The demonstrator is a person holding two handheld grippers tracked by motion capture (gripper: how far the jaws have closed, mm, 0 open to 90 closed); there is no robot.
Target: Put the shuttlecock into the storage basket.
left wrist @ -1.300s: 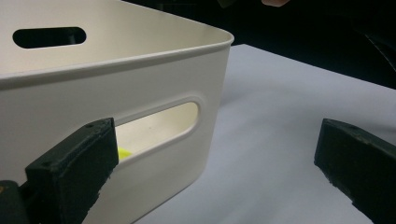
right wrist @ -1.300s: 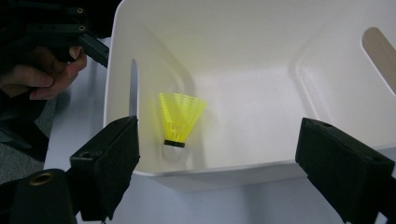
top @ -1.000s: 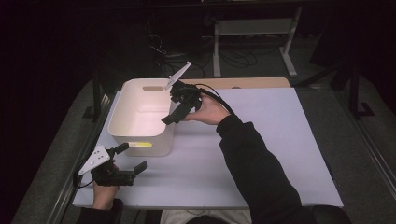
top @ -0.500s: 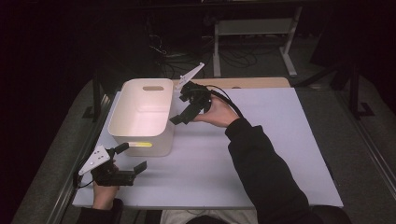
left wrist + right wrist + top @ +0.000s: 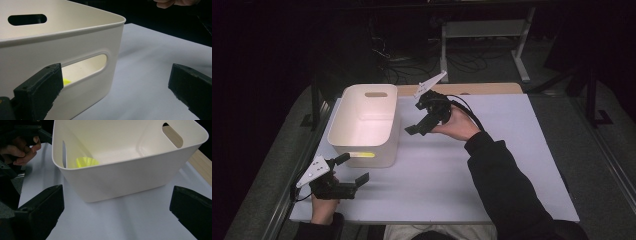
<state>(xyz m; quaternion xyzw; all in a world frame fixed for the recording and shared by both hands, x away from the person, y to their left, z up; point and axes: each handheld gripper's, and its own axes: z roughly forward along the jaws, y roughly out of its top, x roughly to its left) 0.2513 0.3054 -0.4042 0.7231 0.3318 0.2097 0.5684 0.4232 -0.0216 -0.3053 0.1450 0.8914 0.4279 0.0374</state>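
White bin sits on the left part of the desk, upright, open top. Yellow object lies inside on the bin floor, at the near end, close to the near handle slot; its yellow also shows through that slot in the left gripper view. What it is exactly: cannot tell, looks ribbed and round.

Right gripper is held in the air just right of the bin's far half, fingers spread wide, nothing between them, pointing at the bin's side wall. Left gripper rests low at the near left of the desk, just near of the bin's near wall, fingers also spread, empty; one finger is close to the handle slot, not clearly touching.

Progress judgement: the drop-in looks done, since the yellow object is in the bin and both grippers are empty. No other loose items seen on the desk. What may be left: pulling the right hand clear, or gripping the bin to move it.
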